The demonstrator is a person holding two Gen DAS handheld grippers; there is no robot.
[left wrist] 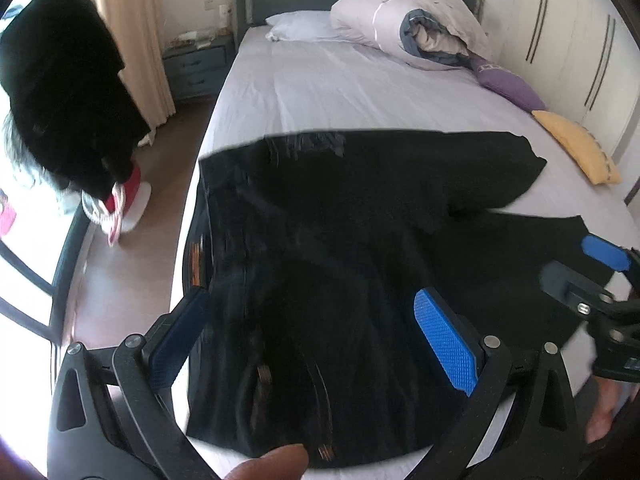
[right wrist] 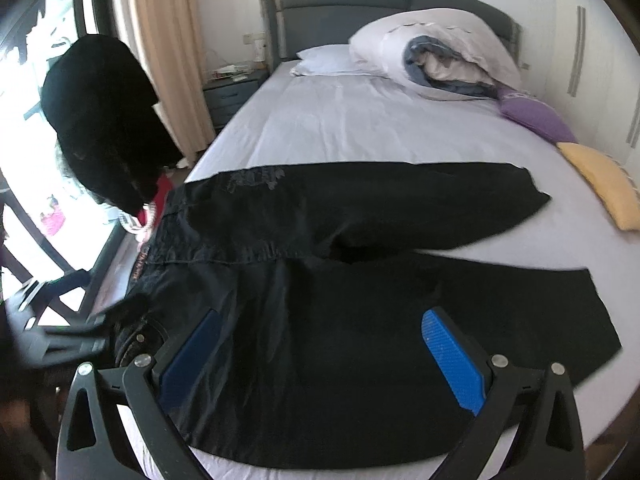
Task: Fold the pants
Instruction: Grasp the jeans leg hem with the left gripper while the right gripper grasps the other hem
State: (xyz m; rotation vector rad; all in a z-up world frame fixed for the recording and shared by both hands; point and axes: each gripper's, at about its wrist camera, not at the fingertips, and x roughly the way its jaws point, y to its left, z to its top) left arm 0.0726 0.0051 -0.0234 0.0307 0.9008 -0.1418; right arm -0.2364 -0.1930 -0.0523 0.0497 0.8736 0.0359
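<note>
Both wrist views overlook the bed (left wrist: 320, 92) closely.

Pants (right wrist: 360, 280) lie across bed (right wrist: 360, 128), pillows (right wrist: 332, 62) behind.

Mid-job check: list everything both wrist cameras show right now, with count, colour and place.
Pants: one, black, spread flat across the near end of the bed, legs apart.
Bed: one, pale lilac sheet, grey headboard.
Pillow: one, white, at the headboard.
Duvet: one, white with blue-grey lining, rolled beside the pillow.
Cushions: two, purple and yellow, along the bed's right edge.
Nightstand: one, grey, left of the bed.
Curtain: one, beige, by the window.
Dark garment: one, black, hanging by the window.
Left tongs: open, above the pants.
Right tongs: open, above the pants.
</note>
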